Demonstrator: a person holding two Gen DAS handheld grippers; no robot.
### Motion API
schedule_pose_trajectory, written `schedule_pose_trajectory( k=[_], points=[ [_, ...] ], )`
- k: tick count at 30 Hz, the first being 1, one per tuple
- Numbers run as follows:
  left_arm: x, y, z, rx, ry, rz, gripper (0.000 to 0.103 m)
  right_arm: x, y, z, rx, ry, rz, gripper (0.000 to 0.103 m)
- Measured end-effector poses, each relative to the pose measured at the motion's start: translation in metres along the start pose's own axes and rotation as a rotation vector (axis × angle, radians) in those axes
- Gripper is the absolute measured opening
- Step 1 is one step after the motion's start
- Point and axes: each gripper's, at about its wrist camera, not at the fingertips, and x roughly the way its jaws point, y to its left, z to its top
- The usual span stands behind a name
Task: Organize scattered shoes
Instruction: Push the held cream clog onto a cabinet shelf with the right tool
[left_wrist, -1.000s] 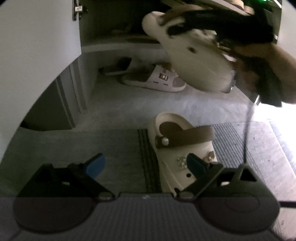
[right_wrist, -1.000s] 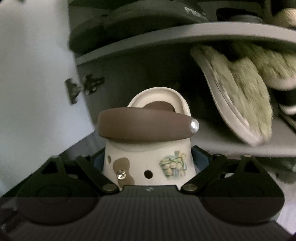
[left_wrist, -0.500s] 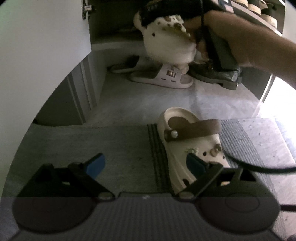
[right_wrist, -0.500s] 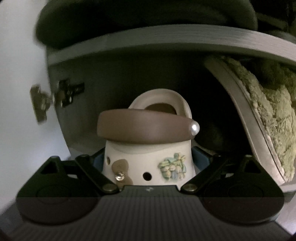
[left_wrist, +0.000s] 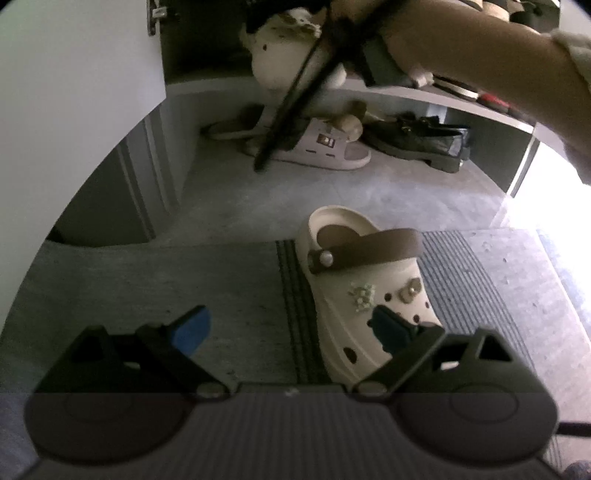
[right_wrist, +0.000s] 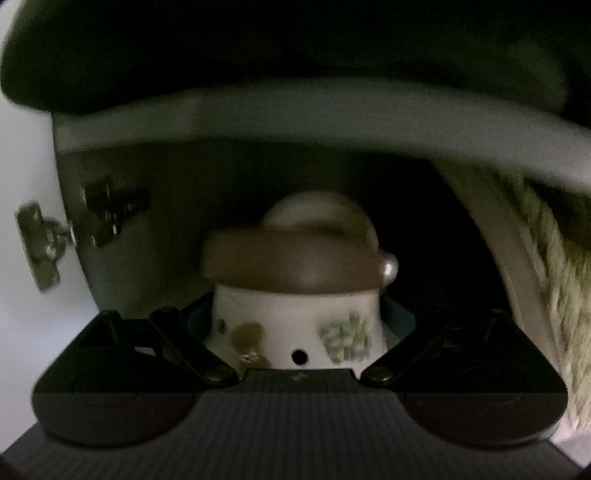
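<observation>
Clog (right_wrist: 295, 325) sits in my right gripper (right_wrist: 297, 328), jaws closing across its toe, heading into the cabinet shelf (right_wrist: 314, 114). Foam looks light, springy. Left gripper (left_wrist: 291, 328) open above its mate (left_wrist: 365, 291).

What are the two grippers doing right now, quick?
Left gripper: open, empty, above the clog on the mat.
Right gripper: jaws closing on the cream clog held between them, inside the cabinet.

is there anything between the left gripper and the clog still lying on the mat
Nothing visible does. The left gripper hangs open over the mat, and the cream clog lies just ahead of its right finger with only bare mat between. The right gripper's cable crosses farther back, near the cabinet.
</observation>
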Motion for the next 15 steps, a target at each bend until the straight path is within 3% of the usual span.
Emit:
schedule_pose_trajectory(
  k=[2, 10, 15],
  points=[
    [0.0, 0.0, -0.001, 0.004, 0.005, -0.004, 0.096, -0.002, 0.002, 0.004, -0.025, -0.048, -0.029, 0.095],
    [0.002, 0.002, -0.001, -0.009, 0.006, 0.008, 0.096, -0.003, 0.001, -0.019, -0.001, -0.021, 0.035, 0.097],
    [0.005, 0.0, 0.001, -0.012, -0.001, 0.005, 0.096, -0.047, 0.001, -0.039, 0.002, -0.054, 0.099, 0.099]
  ],
)
